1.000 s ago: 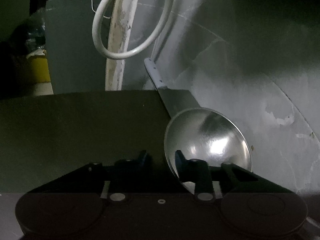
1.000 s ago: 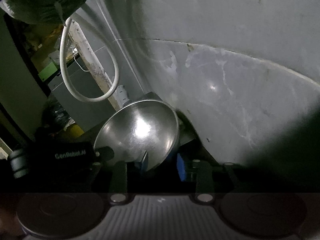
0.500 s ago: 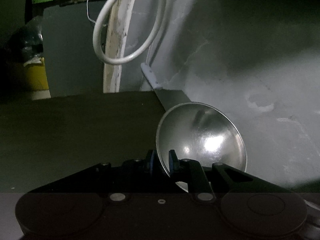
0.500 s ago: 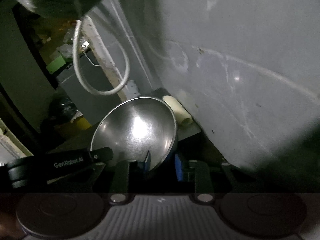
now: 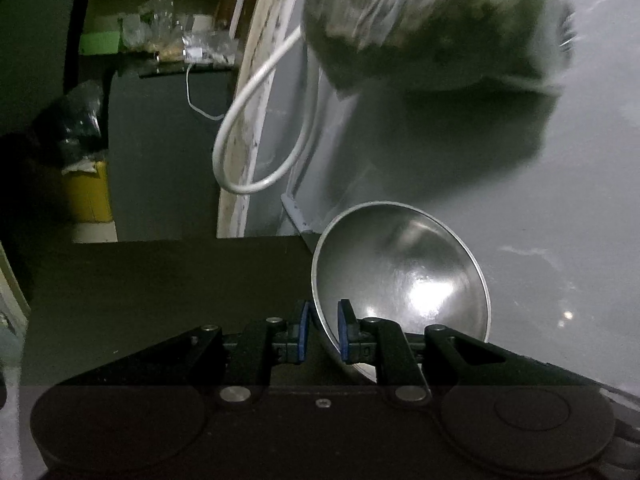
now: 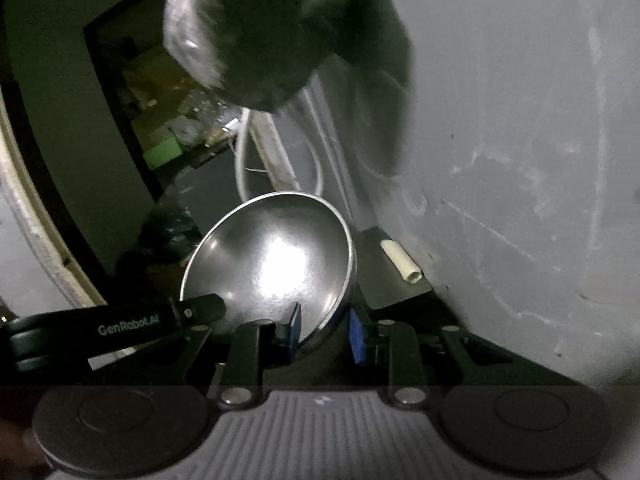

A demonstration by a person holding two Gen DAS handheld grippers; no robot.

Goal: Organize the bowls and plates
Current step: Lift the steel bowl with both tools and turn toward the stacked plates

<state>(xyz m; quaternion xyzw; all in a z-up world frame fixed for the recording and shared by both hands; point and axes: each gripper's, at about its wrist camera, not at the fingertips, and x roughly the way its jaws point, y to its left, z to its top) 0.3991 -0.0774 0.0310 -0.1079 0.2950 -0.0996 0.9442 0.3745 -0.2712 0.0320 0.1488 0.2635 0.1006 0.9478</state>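
Grey wall [image 5: 540, 200] behind, dim. Your left gripper [image 5: 323, 326] and right gripper [image 6: 324, 330] pinch steel bowl [image 5: 404, 276] rim, jaws just closing. Carry step; next, find stacking spot, lower level.

Two black handheld grippers: the left gripper [image 5: 322, 330] and right gripper [image 6: 324, 334] each carry blue pads [image 5: 344, 330] on angular black linkage arms with silver pivot screws, round housings near the camera; white "GenRobot.AI" lettering [image 6: 129, 326] marks the left one's side.

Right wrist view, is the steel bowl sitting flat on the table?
No, the steel bowl is tilted up on edge, its rim pinched between the blue pads of the right tool.
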